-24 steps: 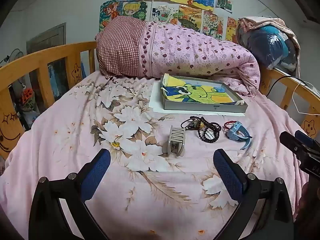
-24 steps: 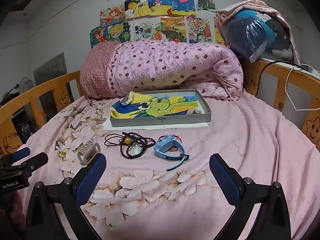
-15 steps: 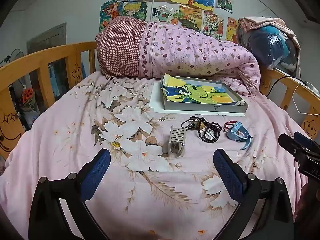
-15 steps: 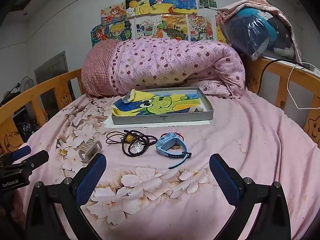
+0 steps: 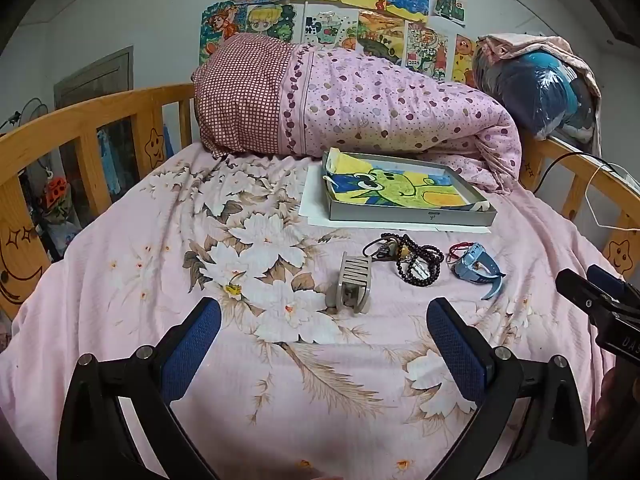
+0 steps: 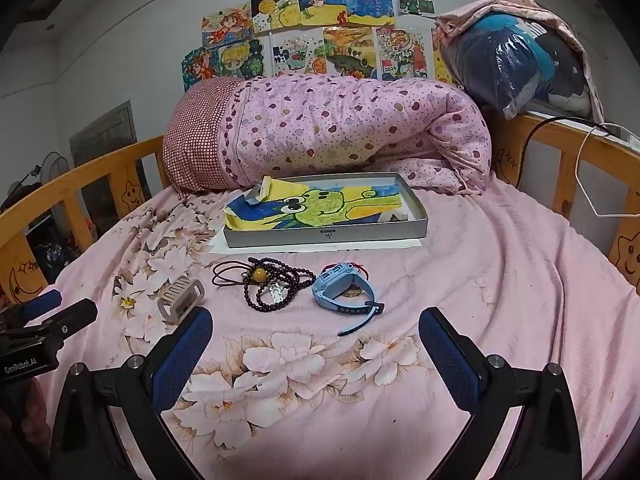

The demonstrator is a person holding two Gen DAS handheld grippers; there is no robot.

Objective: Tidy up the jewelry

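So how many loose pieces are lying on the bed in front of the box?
3, in a row on the bedspread: a grey band on the left, dark beads in the middle, a blue watch on the right. Something small and red shows behind the watch; unclear.

Dark bead necklace point(image 6: 276, 286), blue watch point(image 6: 344, 292) before gray tray point(image 6: 326, 236)
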